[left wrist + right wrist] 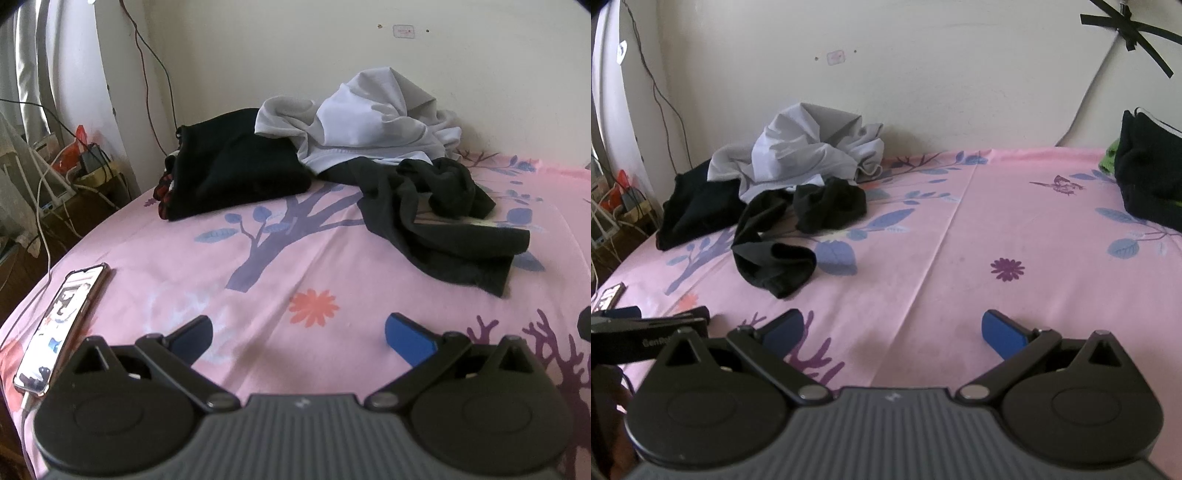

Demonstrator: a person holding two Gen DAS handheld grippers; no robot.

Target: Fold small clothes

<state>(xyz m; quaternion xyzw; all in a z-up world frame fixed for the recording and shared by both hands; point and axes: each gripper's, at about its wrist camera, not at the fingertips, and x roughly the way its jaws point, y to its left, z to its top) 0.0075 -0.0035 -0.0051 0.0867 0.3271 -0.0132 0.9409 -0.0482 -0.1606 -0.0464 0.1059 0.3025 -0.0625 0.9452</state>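
Note:
A heap of small clothes lies at the back of the pink bed by the wall: a crumpled grey garment (pixel 369 122) (pixel 805 147) on top, a folded black garment (pixel 236 166) (pixel 694 206) to its left, and a loose black garment (pixel 436 218) (pixel 779 251) trailing toward me. My left gripper (pixel 299 338) hovers low over the bare sheet in front of the heap, open and holding nothing. My right gripper (pixel 892 332) is also open and holds nothing, farther right over the sheet. The left gripper's body (pixel 646 332) shows at the right wrist view's left edge.
A phone (pixel 62 325) on a charging cable lies near the bed's left edge. Cables and boxes (pixel 74 162) clutter the floor left of the bed. A dark folded pile with some green (pixel 1148 177) sits at the bed's far right. The pink sheet (pixel 997 236) stretches between.

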